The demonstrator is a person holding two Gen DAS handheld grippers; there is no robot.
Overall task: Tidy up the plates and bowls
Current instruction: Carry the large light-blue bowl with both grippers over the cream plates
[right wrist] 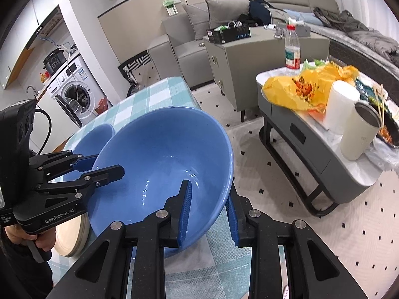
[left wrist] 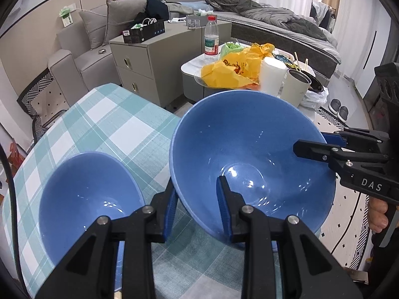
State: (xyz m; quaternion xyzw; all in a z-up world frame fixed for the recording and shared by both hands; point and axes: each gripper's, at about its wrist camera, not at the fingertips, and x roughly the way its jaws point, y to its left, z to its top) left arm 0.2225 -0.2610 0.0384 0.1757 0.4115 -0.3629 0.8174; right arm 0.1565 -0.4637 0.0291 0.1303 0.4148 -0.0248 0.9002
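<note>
A large blue bowl [left wrist: 249,149] [right wrist: 159,154] hangs tilted over the corner of the teal checked table [left wrist: 112,124] [right wrist: 154,92]. My left gripper [left wrist: 197,206] [right wrist: 104,164] is shut on its near rim, one finger inside and one outside. My right gripper [right wrist: 209,214] [left wrist: 311,142] grips the opposite rim the same way. A smaller blue bowl [left wrist: 84,194] [right wrist: 94,134] sits on the table to the left of the big one. The edge of a pale round plate [right wrist: 73,234] shows below the left gripper in the right wrist view.
Beyond the table's edge stands a low grey coffee table [right wrist: 299,134] with a yellow bag [left wrist: 232,69], a water bottle [left wrist: 211,38] and pale cups [right wrist: 359,134]. A grey cabinet [left wrist: 139,57], a sofa and a washing machine [right wrist: 74,92] lie further off.
</note>
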